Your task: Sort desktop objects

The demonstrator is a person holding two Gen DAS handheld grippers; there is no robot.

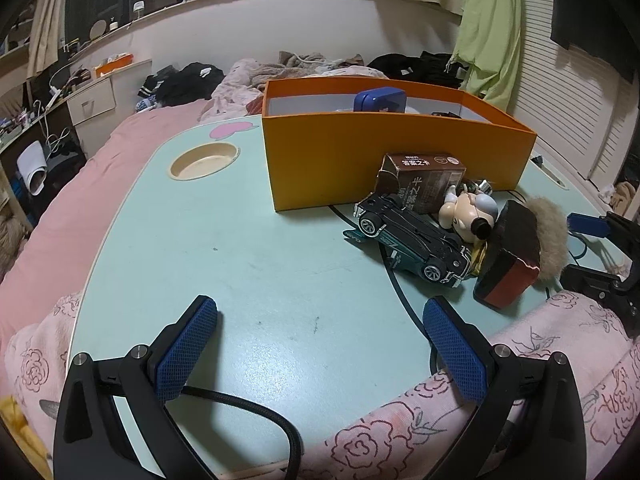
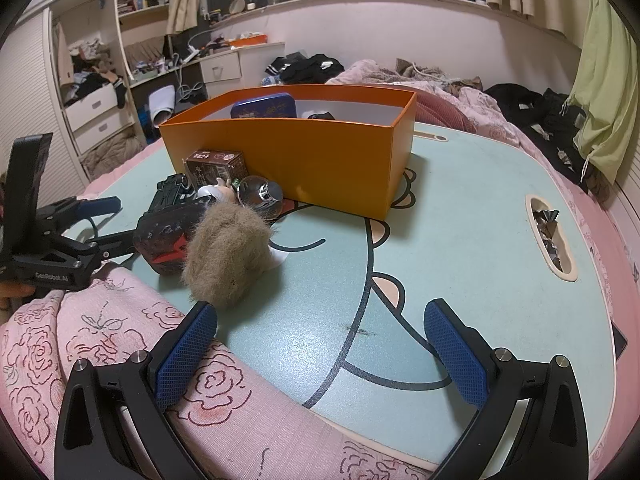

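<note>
An orange box (image 1: 360,152) stands on the pale green table (image 1: 224,248), with a blue tin (image 1: 378,100) inside. In front of it lies a cluster: an upturned dark toy car (image 1: 412,240), a brown carton (image 1: 424,184), a small figurine (image 1: 468,212) and a dark block with a fur puff (image 1: 516,256). My left gripper (image 1: 320,328) is open and empty, low over the near table edge, left of the cluster. My right gripper (image 2: 320,332) is open and empty, just right of the fur puff (image 2: 228,256). The box (image 2: 296,160), tin (image 2: 264,108), carton (image 2: 216,164) and a shiny metal piece (image 2: 260,196) show there.
Pink flowered fabric (image 1: 460,412) covers the near table edge. A round cup recess (image 1: 204,160) lies at the table's left, a slot with scraps (image 2: 550,236) at its right. A black cable (image 1: 248,408) runs beneath my left gripper. A bed with clothes lies behind.
</note>
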